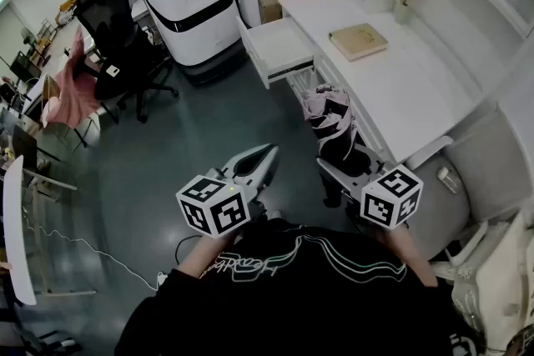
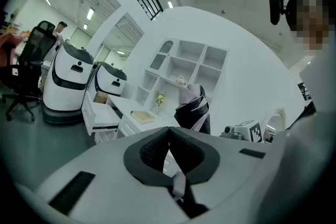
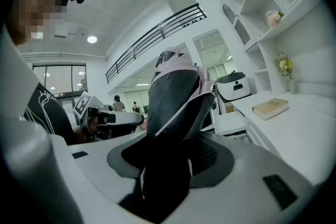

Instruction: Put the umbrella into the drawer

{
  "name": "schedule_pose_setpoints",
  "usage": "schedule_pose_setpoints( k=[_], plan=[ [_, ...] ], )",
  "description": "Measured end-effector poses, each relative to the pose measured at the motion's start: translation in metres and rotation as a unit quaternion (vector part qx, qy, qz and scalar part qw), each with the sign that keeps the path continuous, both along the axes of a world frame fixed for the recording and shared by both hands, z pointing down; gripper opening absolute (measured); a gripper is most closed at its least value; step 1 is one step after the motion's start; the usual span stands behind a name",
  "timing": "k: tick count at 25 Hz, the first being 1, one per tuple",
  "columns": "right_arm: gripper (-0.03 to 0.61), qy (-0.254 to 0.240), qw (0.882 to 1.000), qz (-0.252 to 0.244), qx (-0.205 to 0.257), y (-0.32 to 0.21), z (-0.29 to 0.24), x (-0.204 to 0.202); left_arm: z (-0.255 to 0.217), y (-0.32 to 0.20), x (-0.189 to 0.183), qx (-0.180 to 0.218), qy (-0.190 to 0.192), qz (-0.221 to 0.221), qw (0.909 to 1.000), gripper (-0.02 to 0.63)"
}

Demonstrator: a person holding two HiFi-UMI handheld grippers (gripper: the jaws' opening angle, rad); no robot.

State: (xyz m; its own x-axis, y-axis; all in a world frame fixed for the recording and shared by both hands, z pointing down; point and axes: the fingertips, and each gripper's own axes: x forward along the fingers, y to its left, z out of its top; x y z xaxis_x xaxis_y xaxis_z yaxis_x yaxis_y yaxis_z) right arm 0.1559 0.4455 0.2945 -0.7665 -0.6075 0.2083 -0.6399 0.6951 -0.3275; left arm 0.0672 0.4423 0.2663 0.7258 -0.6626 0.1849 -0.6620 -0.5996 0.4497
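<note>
A black office chair (image 1: 113, 29) stands at the left, with bare grey floor (image 1: 167, 154) open ahead of the left gripper (image 1: 267, 154), whose jaws are together on nothing. The white drawer (image 1: 279, 50) hangs pulled out from the desk (image 1: 417, 96). Beside the desk's edge, the right gripper (image 1: 327, 165) clamps the folded umbrella (image 1: 334, 125) upright.

A folded umbrella (image 1: 332, 127), black with pale pink panels and trim, sits right of centre in the head view. It stands roughly upright with its bunched canopy uppermost, its lower part clamped between the jaws of the right gripper (image 1: 338, 172). Above it and to its left, in the upper middle of the frame, a white drawer (image 1: 279, 51) is pulled fully out from a white desk. The umbrella is well apart from it.
</note>
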Motion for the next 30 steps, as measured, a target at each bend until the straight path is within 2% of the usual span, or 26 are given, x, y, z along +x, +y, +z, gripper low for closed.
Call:
schedule_pose_setpoints(
  k=[10,17,22,30],
  plan=[
    [0.221,0.001,0.999,0.036,-0.015,-0.036,0.012,0.002,0.006,-0.031,-0.008,-0.01,-0.003,0.003,0.9999,0.02],
    [0.221,0.003,0.999,0.044,-0.027,-0.087,0.021,-0.002,0.016,-0.086,-0.012,-0.02,0.001,0.013,0.9997,0.02],
    [0.221,0.005,0.997,0.055,-0.046,-0.153,0.031,-0.017,0.025,-0.153,-0.031,-0.035,0.007,0.013,0.9993,0.02],
    [0.221,0.003,0.995,0.062,-0.083,-0.309,0.049,-0.045,0.047,-0.317,-0.066,-0.065,0.003,0.011,0.9978,0.02]
  ],
)
